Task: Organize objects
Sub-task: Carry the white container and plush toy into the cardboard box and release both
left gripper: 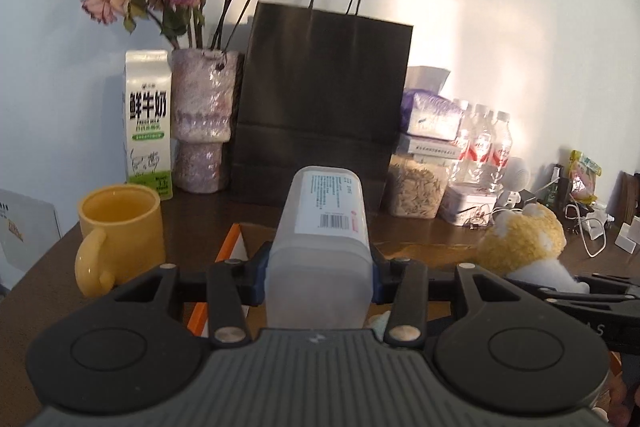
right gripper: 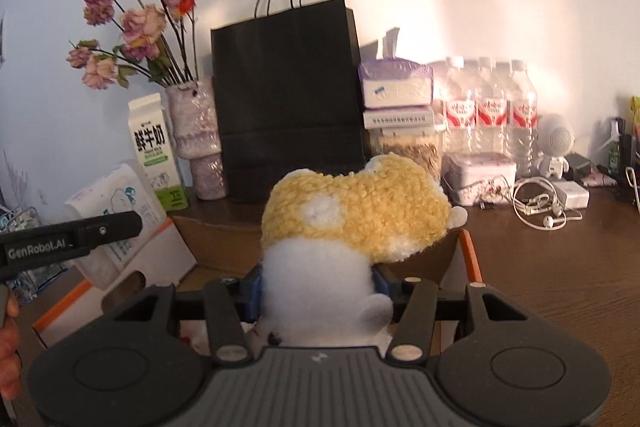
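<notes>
The left gripper point(left gripper: 318, 279) is clamped on a frosted plastic container point(left gripper: 320, 247), its long axis pointing straight away from the gripper toward the black paper bag point(left gripper: 324, 99). The right gripper point(right gripper: 318, 291) is clamped on the white body of a plush toy point(right gripper: 352, 223), whose yellow head leans right. Both loads hang over the open cardboard box point(right gripper: 216, 243), which lies in front of the bag; the box seems the likely drop spot, and both hands look about equally near it. Its orange-edged walls point(right gripper: 472, 259) flank the toy closely. A yellow mug point(left gripper: 120, 227) stands left of the box, earphones point(right gripper: 540, 211) to its right, so room is mostly straight down.
</notes>
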`<state>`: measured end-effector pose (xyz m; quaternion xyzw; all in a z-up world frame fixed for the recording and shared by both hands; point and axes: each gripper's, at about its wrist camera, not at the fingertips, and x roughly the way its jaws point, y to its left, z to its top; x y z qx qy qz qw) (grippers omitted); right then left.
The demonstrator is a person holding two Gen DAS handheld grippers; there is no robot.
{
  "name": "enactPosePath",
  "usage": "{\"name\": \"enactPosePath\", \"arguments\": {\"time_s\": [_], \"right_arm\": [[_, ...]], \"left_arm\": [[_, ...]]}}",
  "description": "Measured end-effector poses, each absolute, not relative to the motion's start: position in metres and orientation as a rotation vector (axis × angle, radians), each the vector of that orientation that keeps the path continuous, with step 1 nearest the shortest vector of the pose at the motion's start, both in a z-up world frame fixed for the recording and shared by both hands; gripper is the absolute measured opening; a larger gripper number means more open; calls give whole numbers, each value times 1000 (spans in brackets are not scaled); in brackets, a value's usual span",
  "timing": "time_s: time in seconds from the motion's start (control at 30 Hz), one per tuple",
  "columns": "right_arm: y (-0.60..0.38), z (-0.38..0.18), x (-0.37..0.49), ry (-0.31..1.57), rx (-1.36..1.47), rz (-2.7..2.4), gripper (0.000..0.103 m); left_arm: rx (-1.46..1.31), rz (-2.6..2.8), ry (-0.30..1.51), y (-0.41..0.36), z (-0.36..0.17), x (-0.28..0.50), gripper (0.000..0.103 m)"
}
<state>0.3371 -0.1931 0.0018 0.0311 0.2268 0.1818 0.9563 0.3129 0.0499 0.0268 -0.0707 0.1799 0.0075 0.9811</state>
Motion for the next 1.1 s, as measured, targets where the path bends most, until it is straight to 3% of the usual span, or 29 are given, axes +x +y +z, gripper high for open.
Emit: {"name": "enactPosePath", "arguments": {"time_s": [0.3, 0.4, 0.43, 0.47, 0.5, 0.53, 1.1], "right_arm": [[-191, -3, 334, 486, 60, 381, 52], [-191, -3, 332, 495, 54, 382, 57], [-190, -4, 331, 496, 52, 384, 61], [-189, -3, 329, 490, 47, 387, 74], [-188, -3, 328, 482, 43, 388, 96], [-187, -1, 326, 472, 41, 386, 103], [-194, 6, 317, 428, 57, 373, 103]], "left_arm": [[-122, 11, 408, 47, 16, 317, 45], [-123, 24, 423, 46, 16, 316, 50], [-123, 29, 417, 45, 17, 314, 56], [-122, 33, 406, 45, 19, 311, 80], [-114, 46, 387, 43, 20, 308, 103], [-99, 70, 362, 41, 22, 305, 103], [-77, 79, 366, 36, 21, 303, 103]]}}
